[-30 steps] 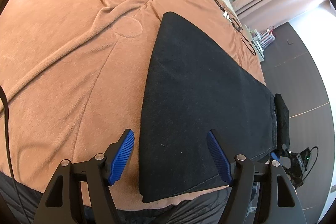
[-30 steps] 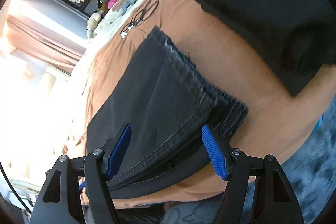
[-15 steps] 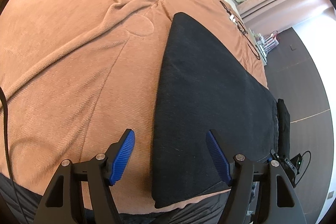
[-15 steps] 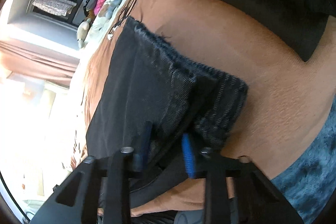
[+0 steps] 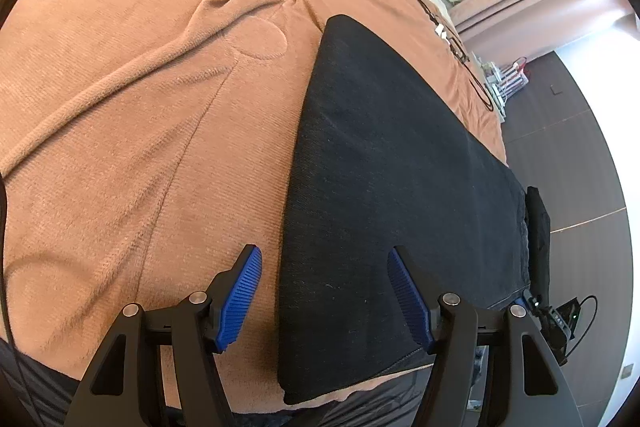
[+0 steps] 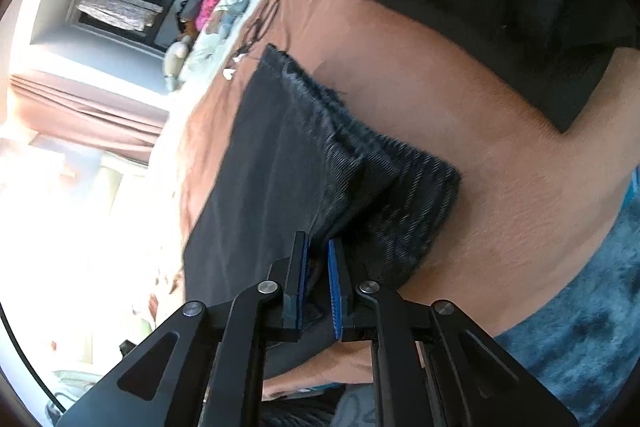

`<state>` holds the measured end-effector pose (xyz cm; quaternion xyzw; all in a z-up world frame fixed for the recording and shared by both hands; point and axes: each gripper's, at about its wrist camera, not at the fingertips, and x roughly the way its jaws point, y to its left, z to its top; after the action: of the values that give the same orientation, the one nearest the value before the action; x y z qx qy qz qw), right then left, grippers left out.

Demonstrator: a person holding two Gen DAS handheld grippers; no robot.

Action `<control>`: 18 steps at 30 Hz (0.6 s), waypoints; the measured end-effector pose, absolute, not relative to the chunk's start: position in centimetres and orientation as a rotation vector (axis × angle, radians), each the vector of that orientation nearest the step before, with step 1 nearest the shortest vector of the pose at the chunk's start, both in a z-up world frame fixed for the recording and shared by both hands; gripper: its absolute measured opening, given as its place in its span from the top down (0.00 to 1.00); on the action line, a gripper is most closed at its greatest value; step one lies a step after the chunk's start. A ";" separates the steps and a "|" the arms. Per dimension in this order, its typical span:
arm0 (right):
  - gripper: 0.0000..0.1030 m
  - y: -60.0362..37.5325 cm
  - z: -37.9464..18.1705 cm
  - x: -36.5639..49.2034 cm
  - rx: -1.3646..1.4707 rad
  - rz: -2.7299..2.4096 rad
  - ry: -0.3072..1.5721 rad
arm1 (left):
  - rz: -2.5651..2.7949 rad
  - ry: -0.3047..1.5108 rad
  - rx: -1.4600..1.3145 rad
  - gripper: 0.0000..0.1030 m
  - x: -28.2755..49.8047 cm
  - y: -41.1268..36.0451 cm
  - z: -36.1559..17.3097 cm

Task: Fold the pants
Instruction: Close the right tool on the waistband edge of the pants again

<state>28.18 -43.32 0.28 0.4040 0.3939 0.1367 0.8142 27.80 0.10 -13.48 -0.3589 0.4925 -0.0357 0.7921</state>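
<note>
Pinching pants (image 6: 280, 163) on the bed (image 5: 140, 147).
Right gripper (image 6: 318, 283) clamped on waistband, easing open; left gripper (image 5: 324, 291) wide, empty; hem hidden.

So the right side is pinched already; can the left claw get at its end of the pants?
Probably yes: the left claw is open, straddling the pants edge, nothing between.
</note>
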 end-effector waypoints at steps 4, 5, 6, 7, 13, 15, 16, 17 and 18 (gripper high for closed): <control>0.34 -42.9 -0.5 28.6 0.864 0.288 0.832 | -0.077 1.062 -0.770 0.34 27.8 0.0 -13.4; 0.34 -42.8 -0.6 28.9 0.859 0.287 0.832 | -0.077 1.063 -0.769 0.34 27.8 0.0 -13.4; 0.34 -42.7 -0.8 28.9 0.857 0.284 0.833 | -0.076 1.063 -0.768 0.35 27.8 0.0 -13.4; 0.34 -42.6 -0.9 29.1 0.858 0.283 0.835 | -0.076 1.062 -0.769 0.35 27.8 0.0 -13.4; 0.68 -42.9 -0.2 29.2 0.865 0.261 0.815 | -0.078 1.065 -0.768 0.35 28.4 0.2 -13.3; 0.72 -43.1 0.1 29.1 0.855 0.258 0.811 | -0.075 1.065 -0.773 0.35 28.6 0.5 -13.3; 0.72 -43.2 0.1 29.1 0.854 0.253 0.814 | -0.076 1.067 -0.775 0.35 28.7 0.5 -13.4; 0.72 -43.4 0.2 29.3 0.851 0.242 0.817 | -0.076 1.069 -0.777 0.35 28.8 0.5 -13.5; 0.72 -43.6 0.2 29.3 0.854 0.235 0.815 | -0.076 1.069 -0.779 0.35 28.8 0.5 -13.6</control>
<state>29.28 -43.60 0.22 0.4016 0.3833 0.1105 0.8244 28.83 0.51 -13.58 -0.3617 0.4962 -0.0355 0.7884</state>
